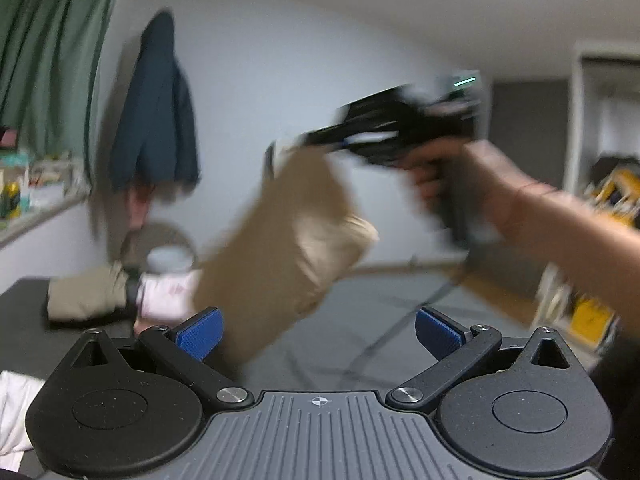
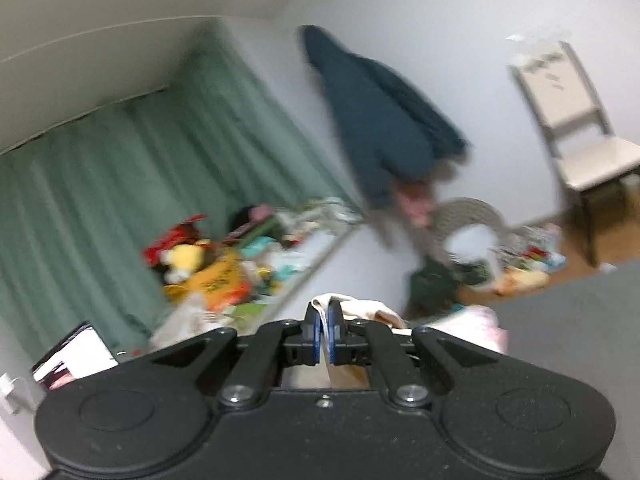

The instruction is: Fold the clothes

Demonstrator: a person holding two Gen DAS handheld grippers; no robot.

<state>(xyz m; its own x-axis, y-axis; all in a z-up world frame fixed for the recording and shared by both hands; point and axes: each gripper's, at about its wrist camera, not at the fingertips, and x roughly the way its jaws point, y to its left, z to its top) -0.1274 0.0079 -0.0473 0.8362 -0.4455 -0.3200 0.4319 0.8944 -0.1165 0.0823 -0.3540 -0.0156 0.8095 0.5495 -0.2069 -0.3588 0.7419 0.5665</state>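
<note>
Left tool [image 1: 318, 334] gaping — right tool [image 2: 325, 334] pinches limp tan garment [image 1: 288, 236].

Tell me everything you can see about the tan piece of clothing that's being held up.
The tan garment looks like soft plain woven cloth, motion-blurred. It hangs in the air, pinched at its top edge by the right gripper, whose fingers are closed on a fold of it in the right wrist view. It droops diagonally toward the open left gripper, which does not hold it. What kind of garment it is cannot be told.
</note>
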